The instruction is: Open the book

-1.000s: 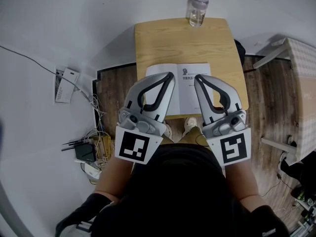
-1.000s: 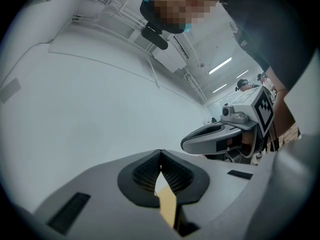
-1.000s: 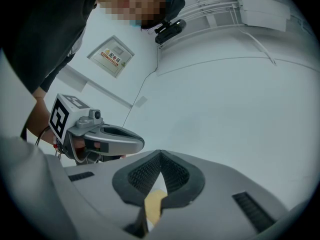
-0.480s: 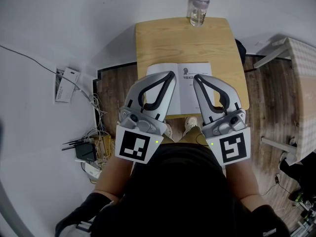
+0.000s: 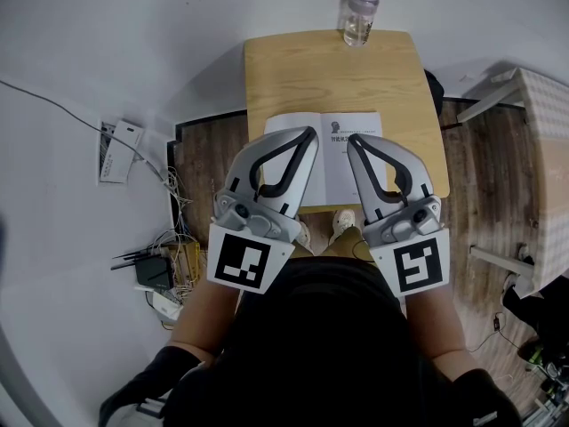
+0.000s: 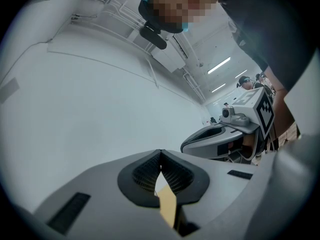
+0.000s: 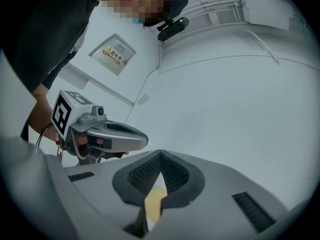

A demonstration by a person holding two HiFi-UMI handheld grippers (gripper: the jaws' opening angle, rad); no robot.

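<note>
A book (image 5: 334, 152) lies open on the small wooden table (image 5: 329, 69), white pages up, close to the table's near edge. Both grippers hover over it side by side, pointing away from me. The left gripper (image 5: 308, 133) covers much of the left page, the right gripper (image 5: 353, 139) part of the right page. In the left gripper view the left gripper (image 6: 160, 152) has its fingertips touching, with nothing between them. The right gripper (image 7: 160, 153) looks the same in its own view: tips together, nothing held. Only the white wall lies ahead of them.
A clear water bottle (image 5: 358, 12) with a lilac cap stands at the table's far edge. On the floor to the left are a white power strip (image 5: 118, 154) and a tangle of cables with a black box (image 5: 156, 274). Another table (image 5: 542, 149) stands at the right.
</note>
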